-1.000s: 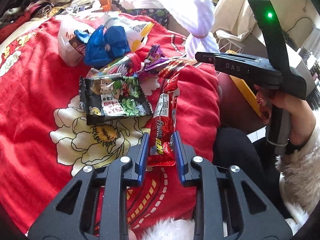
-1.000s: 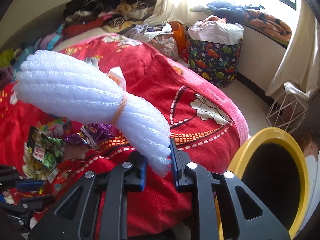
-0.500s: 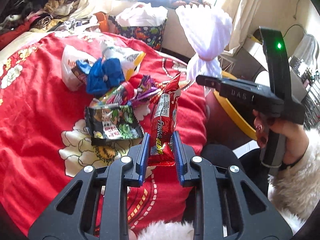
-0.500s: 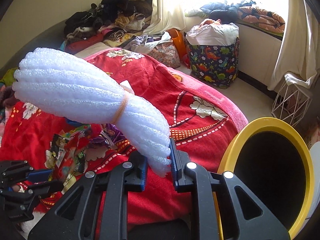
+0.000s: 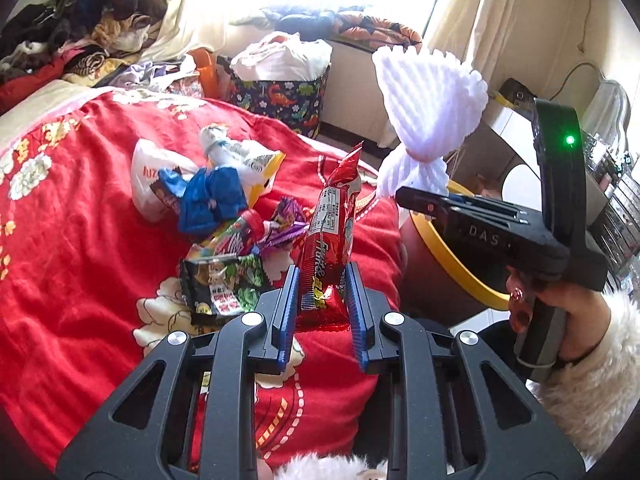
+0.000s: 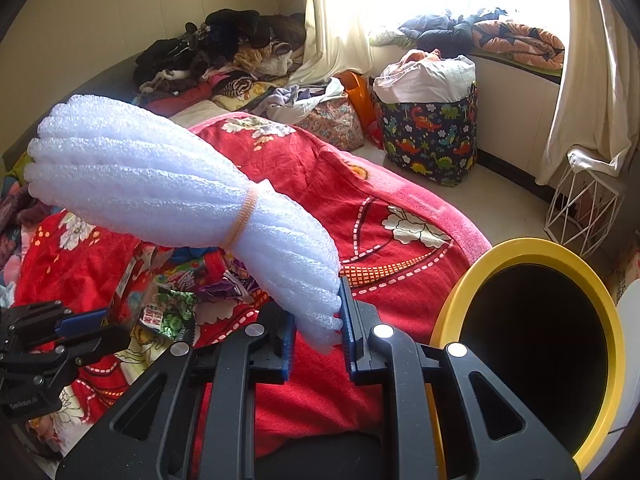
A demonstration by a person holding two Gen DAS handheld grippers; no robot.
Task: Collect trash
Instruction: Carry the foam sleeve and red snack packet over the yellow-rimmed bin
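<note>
My left gripper (image 5: 322, 300) is shut on a red snack wrapper (image 5: 332, 232) and holds it upright above the red blanket (image 5: 80, 240). My right gripper (image 6: 316, 328) is shut on a white foam net bundle (image 6: 160, 184) tied with a rubber band; the bundle also shows in the left wrist view (image 5: 430, 120). The yellow-rimmed bin (image 6: 536, 320) stands open to the right of the bed. More wrappers (image 5: 224, 280) and a blue crumpled piece (image 5: 212, 200) lie on the blanket.
A dinosaur-print basket (image 6: 428, 136) of laundry stands by the window. A white wire stand (image 6: 584, 208) is on the floor at right. Piled clothes (image 6: 224, 52) lie at the far end of the bed.
My left gripper has lifted the red wrapper off the blanket and tilted up. My right gripper has risen and moved toward the bin with the foam bundle.
</note>
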